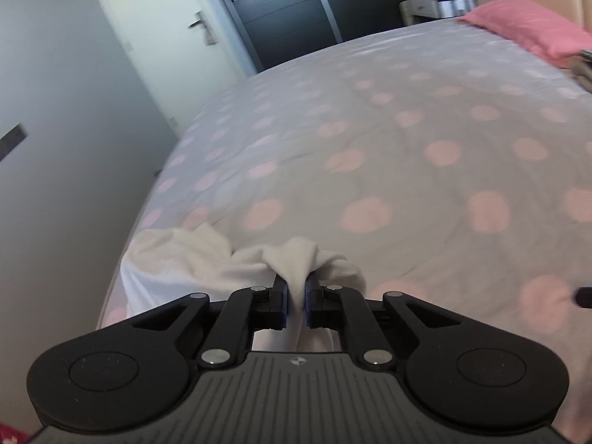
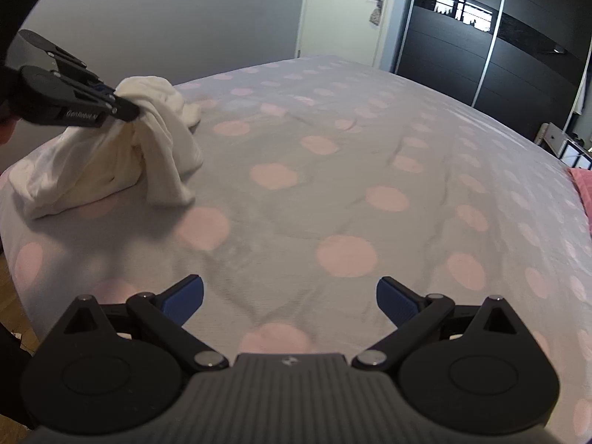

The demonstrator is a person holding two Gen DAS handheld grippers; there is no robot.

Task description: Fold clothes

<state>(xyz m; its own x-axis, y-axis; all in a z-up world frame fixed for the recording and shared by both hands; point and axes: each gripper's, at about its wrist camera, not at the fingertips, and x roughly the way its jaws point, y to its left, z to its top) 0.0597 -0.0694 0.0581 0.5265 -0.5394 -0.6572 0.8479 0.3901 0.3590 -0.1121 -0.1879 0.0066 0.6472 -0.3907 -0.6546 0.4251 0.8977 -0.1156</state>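
Left gripper (image 1: 296,298) is clamped tight on a bunched pinch of the white garment (image 1: 192,259), the cloth squeezed between its blue pads and trailing off toward nine o'clock in its own view. From the right wrist view, that same gripper sits up at ten o'clock, with the garment draping from its tip like a little tent, the lower part heaped on the bed (image 2: 333,170) near the corner. The cloth is partly lifted, partly resting on the spotted cover.

Right gripper (image 2: 289,301) is wide open, nothing between its fingers, hovering over bare bedspread well apart from the garment.

Further out: a pink pillow (image 1: 532,29) at two o'clock in the left view, a white door (image 2: 344,11) at twelve and a dark wardrobe (image 2: 481,44) at one o'clock in the right view.

Where are we in the job? Early, by the look of it. The garment is crumpled, no crease laid, no flat panel showing. One grip is made; what's left is a second hold from the right side, spreading the cloth flat on the bed, then the folds themselves. No finished stack is clearly in view.
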